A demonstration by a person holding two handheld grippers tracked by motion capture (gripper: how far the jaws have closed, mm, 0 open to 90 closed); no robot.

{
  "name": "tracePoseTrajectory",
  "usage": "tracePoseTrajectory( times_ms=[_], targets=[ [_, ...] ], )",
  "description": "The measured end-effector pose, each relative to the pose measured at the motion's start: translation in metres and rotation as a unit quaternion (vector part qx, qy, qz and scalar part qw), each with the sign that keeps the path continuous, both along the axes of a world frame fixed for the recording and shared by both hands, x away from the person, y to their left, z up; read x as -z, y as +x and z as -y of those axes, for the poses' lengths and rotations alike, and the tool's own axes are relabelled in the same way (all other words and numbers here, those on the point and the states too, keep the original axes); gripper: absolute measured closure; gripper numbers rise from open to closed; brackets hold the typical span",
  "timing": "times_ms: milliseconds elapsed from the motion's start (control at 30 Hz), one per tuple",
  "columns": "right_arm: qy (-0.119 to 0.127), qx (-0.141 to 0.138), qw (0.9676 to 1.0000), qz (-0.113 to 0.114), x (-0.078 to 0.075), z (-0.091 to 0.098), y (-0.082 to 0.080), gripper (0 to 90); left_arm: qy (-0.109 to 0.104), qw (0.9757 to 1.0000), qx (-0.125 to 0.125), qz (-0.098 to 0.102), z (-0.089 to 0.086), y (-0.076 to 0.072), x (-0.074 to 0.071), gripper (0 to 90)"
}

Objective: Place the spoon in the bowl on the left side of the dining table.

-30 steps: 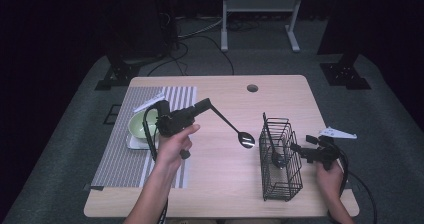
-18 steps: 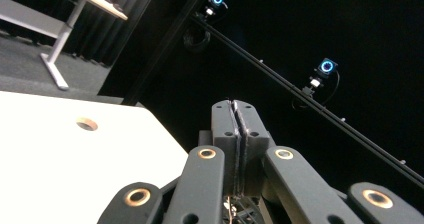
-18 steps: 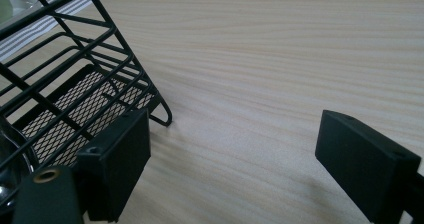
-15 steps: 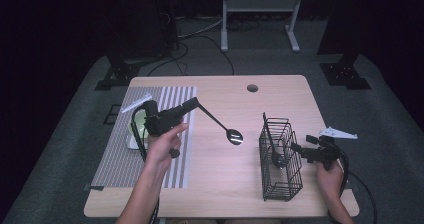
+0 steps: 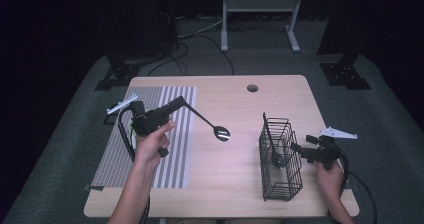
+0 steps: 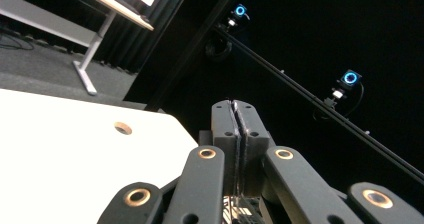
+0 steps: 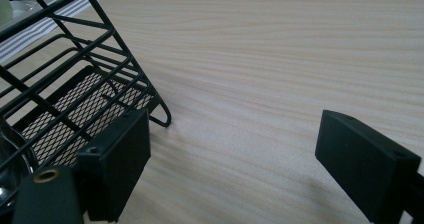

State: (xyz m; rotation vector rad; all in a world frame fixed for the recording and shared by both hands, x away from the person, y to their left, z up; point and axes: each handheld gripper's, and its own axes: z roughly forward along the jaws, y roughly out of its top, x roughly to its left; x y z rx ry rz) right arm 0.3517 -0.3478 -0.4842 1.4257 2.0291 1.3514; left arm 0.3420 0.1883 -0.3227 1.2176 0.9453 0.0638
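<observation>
Left claw (image 5: 176, 105) grips my spoon (image 5: 220, 132) mid-worktop; right claw (image 5: 300, 150), wide, beside the rack (image 5: 280, 159). Next: carry it rackward.

Bright tabletop, dark surroundings, soft focus

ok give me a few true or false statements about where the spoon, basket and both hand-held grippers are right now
1. The left hand-held gripper holds a black spoon above the table. True.
2. The spoon's bowl is inside the wire basket. False: it hangs over bare tabletop, to the left of the basket.
3. The right hand-held gripper is clamped shut on the basket. False: its jaws stand wide apart beside the basket.
4. A utensil already stands in the basket. True.
5. The striped mat lies at the table's right end. False: it lies at the left end.
</observation>
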Motion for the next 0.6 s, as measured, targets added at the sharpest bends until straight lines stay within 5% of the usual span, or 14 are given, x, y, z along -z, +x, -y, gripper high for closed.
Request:
tracePoseTrajectory(
  times_ms=[600],
  targets=[
    [0.000, 0.001, 1.0000, -0.002, 0.000, 0.000, 0.000, 13.4, 0.001, 0.9990, -0.043, -0.013, -0.029, 0.001, 0.006, 89.3]
  ],
)
